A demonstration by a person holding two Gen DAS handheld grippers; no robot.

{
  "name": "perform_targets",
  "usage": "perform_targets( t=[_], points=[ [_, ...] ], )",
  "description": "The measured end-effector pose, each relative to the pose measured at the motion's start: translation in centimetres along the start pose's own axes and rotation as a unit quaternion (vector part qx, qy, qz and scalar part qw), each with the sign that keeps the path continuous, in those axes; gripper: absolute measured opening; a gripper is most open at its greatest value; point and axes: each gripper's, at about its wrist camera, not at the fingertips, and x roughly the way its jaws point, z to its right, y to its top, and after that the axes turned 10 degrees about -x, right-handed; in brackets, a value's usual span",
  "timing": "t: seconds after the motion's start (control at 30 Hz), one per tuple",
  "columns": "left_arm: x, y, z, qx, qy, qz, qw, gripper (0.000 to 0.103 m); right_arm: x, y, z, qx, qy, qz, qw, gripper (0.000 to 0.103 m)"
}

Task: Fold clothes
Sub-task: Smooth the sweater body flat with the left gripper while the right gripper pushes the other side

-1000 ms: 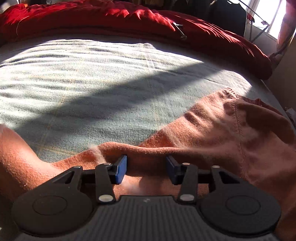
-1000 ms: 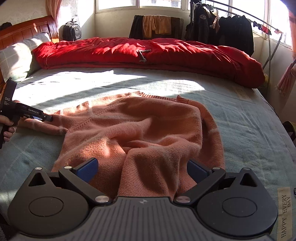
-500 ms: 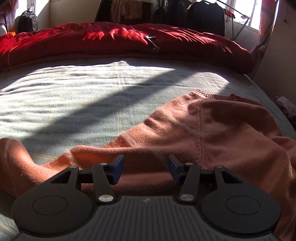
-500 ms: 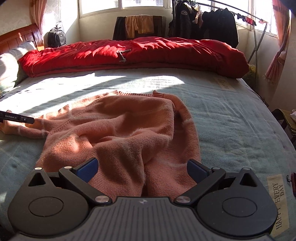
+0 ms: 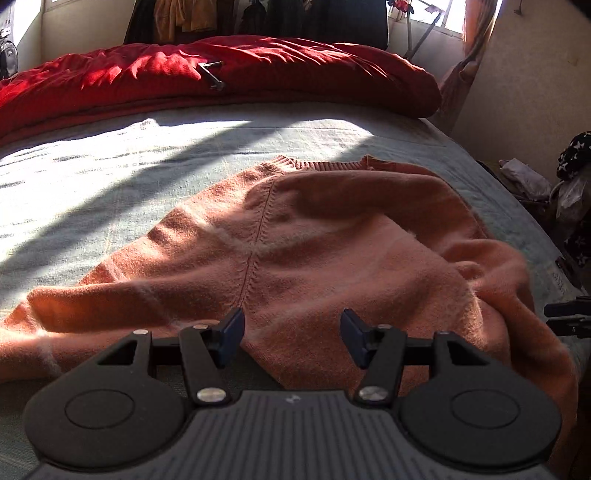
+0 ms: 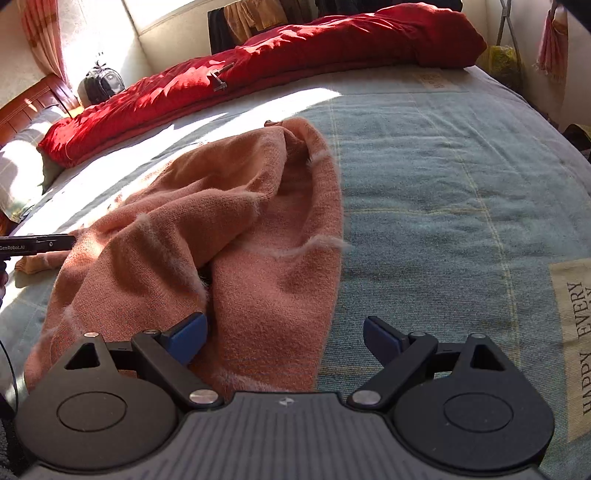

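Observation:
A salmon-orange knitted sweater lies rumpled on the grey-blue bed sheet, collar towards the far side and one sleeve stretched out to the left. My left gripper hovers over the sweater's near body. Its jaws are opening, the knit lies below them, and neither pad presses on it. In the right wrist view the sweater is bunched, with a folded flap running down to my right gripper. Those jaws are closing, still wide, with the flap's near end between them, ungripped. The left gripper shows at the left edge.
A red quilt is heaped along the bed's far side, a pillow and wooden headboard at far left. Hanging clothes line the window wall. Bags and clothing sit off the bed's right edge. A printed label marks the sheet.
My left gripper has moved right from the sleeve to over the sweater's body and its jaws have widened. My right gripper has dropped lower and rolled, now over the sweater's right flap, jaws slightly narrower.

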Motion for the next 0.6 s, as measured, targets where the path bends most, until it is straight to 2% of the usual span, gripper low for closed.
perform_targets(
  t=[0.13,0.3,0.37,0.5,0.6],
  points=[
    [0.6,-0.3,1.6,0.014,-0.009,-0.018,0.9997,0.058,0.7,-2.2,1.8,0.049,0.048,-0.01,0.998,0.094],
    [1.1,-0.1,2.7,0.032,-0.011,-0.028,0.999,0.058,0.9,-3.6,1.8,0.095,0.117,0.019,0.988,0.094],
    [1.2,-0.1,2.9,0.036,-0.013,-0.031,0.9988,0.058,1.1,-3.8,1.4,0.102,0.146,0.026,0.984,0.091],
    [1.3,-0.4,2.6,0.038,-0.02,-0.039,0.9983,0.058,1.7,-4.8,1.4,0.12,0.163,0.016,0.979,0.08],
    [1.6,-0.6,2.2,0.037,-0.024,-0.047,0.9979,0.058,2.2,-6.0,2.4,0.159,0.183,0.028,0.97,0.08]
  ],
)
